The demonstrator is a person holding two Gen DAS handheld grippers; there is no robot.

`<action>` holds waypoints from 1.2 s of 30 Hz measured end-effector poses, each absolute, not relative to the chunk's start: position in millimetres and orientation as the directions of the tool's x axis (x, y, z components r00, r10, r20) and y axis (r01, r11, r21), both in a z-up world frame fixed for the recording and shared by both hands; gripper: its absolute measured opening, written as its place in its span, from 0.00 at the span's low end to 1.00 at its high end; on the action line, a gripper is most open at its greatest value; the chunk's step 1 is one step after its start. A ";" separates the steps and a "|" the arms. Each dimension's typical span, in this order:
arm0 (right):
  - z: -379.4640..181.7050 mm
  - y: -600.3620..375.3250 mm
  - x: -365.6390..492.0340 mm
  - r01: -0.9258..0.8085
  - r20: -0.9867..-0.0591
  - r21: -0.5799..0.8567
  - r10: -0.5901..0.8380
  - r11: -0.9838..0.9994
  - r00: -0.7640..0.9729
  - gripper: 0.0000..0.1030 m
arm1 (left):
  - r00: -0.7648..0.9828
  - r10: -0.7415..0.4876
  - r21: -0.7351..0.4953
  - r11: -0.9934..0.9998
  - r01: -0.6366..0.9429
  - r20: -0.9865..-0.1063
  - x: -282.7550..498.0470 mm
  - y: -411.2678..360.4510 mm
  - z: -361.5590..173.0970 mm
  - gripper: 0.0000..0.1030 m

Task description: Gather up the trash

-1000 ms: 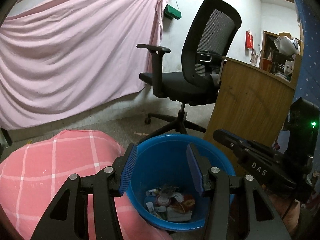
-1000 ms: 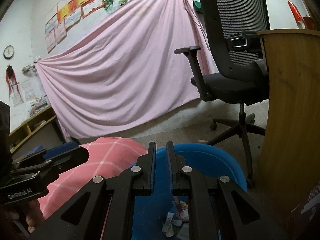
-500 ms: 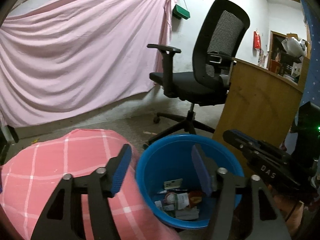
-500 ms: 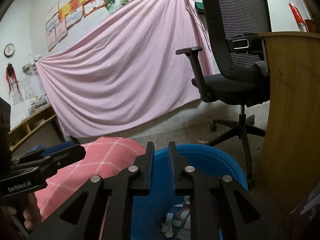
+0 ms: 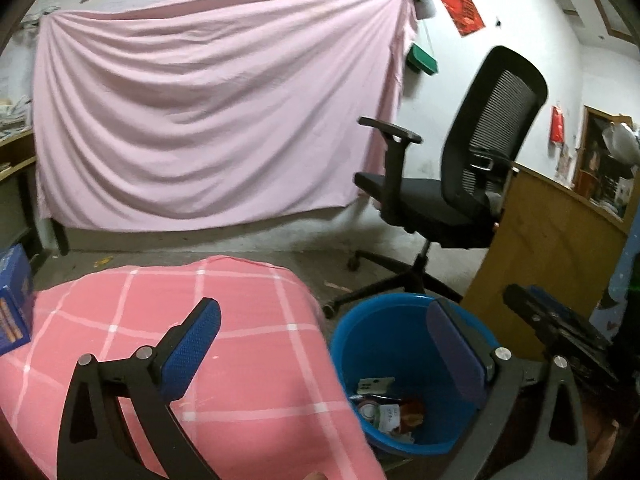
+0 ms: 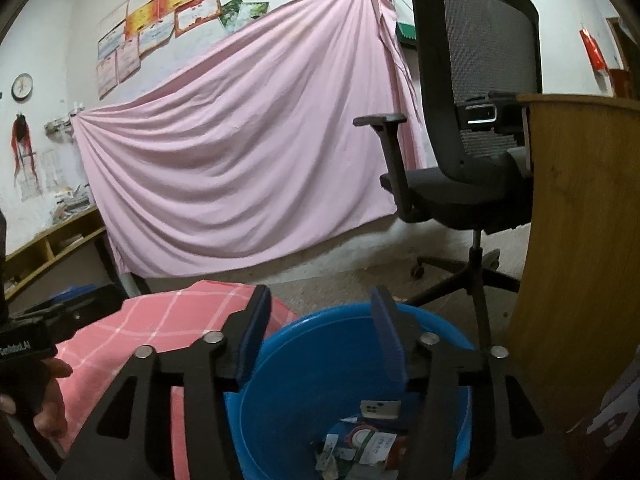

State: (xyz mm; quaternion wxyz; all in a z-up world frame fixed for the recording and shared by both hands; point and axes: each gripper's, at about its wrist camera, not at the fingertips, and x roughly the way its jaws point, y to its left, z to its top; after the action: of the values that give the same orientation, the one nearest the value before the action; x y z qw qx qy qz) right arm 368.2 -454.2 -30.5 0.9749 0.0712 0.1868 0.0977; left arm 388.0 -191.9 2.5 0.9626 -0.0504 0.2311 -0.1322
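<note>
Standing on the floor just right of a pink checked cushion (image 5: 192,344), a blue bin (image 5: 404,332) is seen with its mouth open upward. Trash (image 5: 390,408) is collected at its bottom: wrappers, a round lid-like piece and a white card-like item leaning on the inner wall. Individual items cannot be identified more closely.

The left gripper (image 5: 324,352) is held near the bin with its jaws spread wide; they have just been opening, and nothing is between them. Its left finger is seen over the cushion, its right finger over the bin's right rim.

The right gripper (image 6: 320,340) is held above the near side of the bin, pointed slightly downward. Its jaws have just been opening and are parted about halfway, with nothing gripped; only the bin's interior is seen through the gap.

A hand (image 6: 48,396) holding the left gripper's handle is visible at the left edge of the right wrist view.

A black office chair (image 5: 460,184) is placed beyond the bin, a wooden desk panel (image 5: 548,248) to its right, and a pink sheet (image 5: 208,120) is hung across the far wall.
</note>
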 end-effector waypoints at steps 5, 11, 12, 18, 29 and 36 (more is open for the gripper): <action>-20.5 -448.0 354.0 -0.163 -0.300 0.173 0.210 0.971 0.930 0.83 | 0.877 -0.238 -0.132 0.971 0.201 -0.417 377.0 -184.3 6.5 0.98; -14.6 -440.3 345.0 -0.162 -0.274 0.136 0.194 0.977 0.942 0.98 | 0.899 -0.201 -0.107 0.979 0.172 -0.389 362.7 -175.7 6.9 0.98; -13.7 -440.4 343.9 -0.164 -0.269 0.140 0.197 0.977 0.943 0.99 | 0.902 -0.195 -0.107 0.980 0.166 -0.384 360.3 -173.7 6.7 0.98; -13.7 -443.4 338.4 -0.153 -0.260 0.156 0.190 0.976 0.947 1.00 | 0.920 -0.127 -0.100 0.990 0.097 -0.370 348.0 -163.6 5.7 0.98; -13.8 -445.8 315.9 -0.144 -0.225 0.146 0.175 0.979 0.958 1.00 | 0.929 -0.112 -0.083 0.993 0.089 -0.352 323.7 -159.7 -0.6 0.98; -14.5 -429.0 301.9 -0.162 -0.223 0.109 0.183 0.981 0.957 1.00 | 0.923 -0.101 -0.090 0.993 0.072 -0.371 307.3 -154.2 -2.3 0.98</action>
State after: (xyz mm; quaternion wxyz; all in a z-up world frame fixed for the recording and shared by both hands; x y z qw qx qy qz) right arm 301.9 -429.0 -14.5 0.9883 0.0451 0.1170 0.0872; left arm 307.3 -154.2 -2.3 0.9799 -0.0372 0.1909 -0.0441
